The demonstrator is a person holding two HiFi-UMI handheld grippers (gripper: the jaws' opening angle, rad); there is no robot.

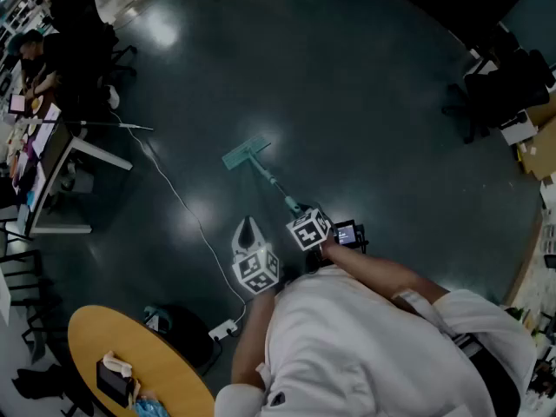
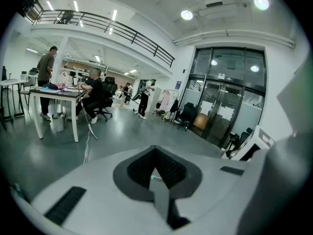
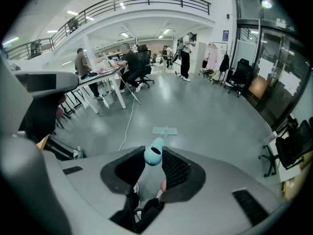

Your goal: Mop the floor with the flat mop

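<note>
The flat mop lies with its teal head [image 1: 246, 154] flat on the dark floor ahead of me, and its thin handle [image 1: 276, 188] slants back to my right gripper [image 1: 310, 229]. That gripper is shut on the handle near its top. In the right gripper view the teal handle end [image 3: 153, 155] sits between the dark pads, with the mop head [image 3: 165, 130] small on the floor beyond. My left gripper [image 1: 248, 231] hangs just left of the right one, apart from the mop. Its jaws meet at the tips with nothing between them [image 2: 155, 155].
A white cable [image 1: 187, 211] crosses the floor from a white desk [image 1: 82, 150] at the left to a power strip [image 1: 223, 328] near my feet. A round wooden table [image 1: 130, 363] stands at the lower left. Office chairs [image 1: 495, 85] are at the far right, and people sit at desks [image 2: 90, 94].
</note>
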